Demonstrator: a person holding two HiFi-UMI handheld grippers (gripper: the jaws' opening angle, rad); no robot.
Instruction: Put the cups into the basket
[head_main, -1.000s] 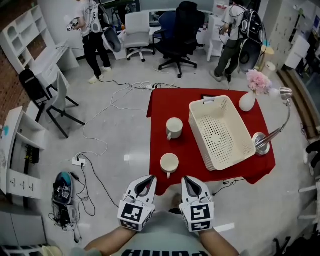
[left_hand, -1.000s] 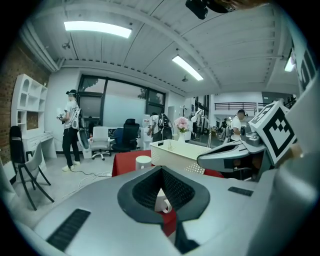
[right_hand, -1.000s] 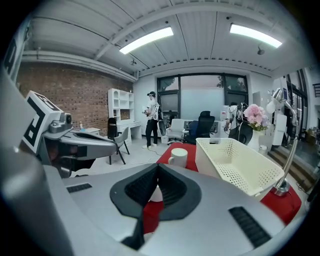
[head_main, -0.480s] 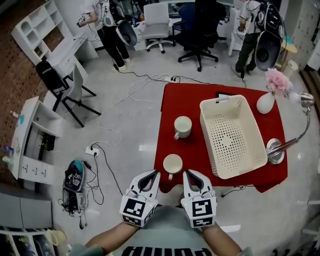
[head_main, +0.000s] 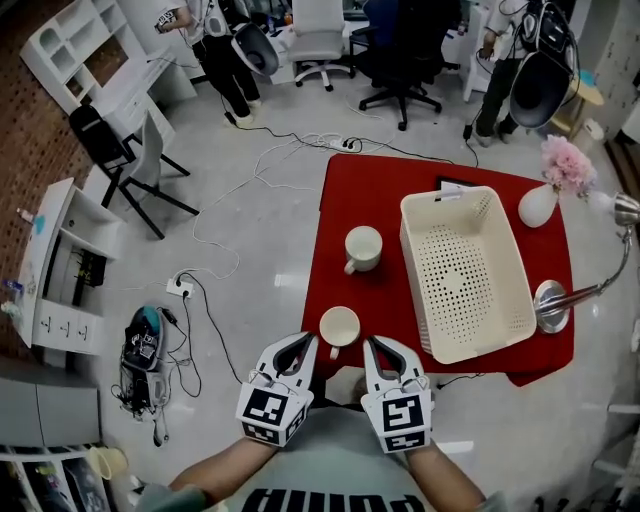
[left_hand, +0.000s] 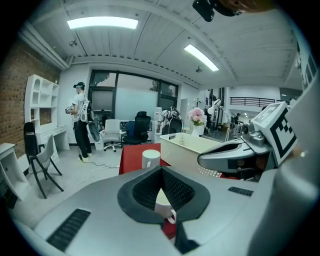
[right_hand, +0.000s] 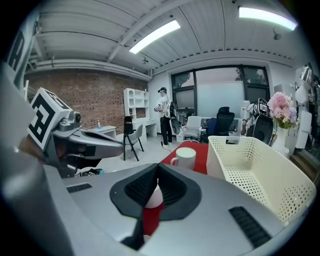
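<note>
Left gripper, right gripper: lower centre, jaws closed, empty, nearer the near cup than a second ago. Far cup above; both on red table, left of basket.

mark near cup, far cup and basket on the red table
near cup (head_main: 340, 326): head view, inside its open mouth.
far cup (head_main: 363, 243): head view, inside its open mouth.
basket (head_main: 465, 275): head view, bare perforated floor.

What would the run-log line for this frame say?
stage: pre-grasp | left gripper: shut, empty | right gripper: shut, empty | near cup, far cup: on table | basket: empty
</note>
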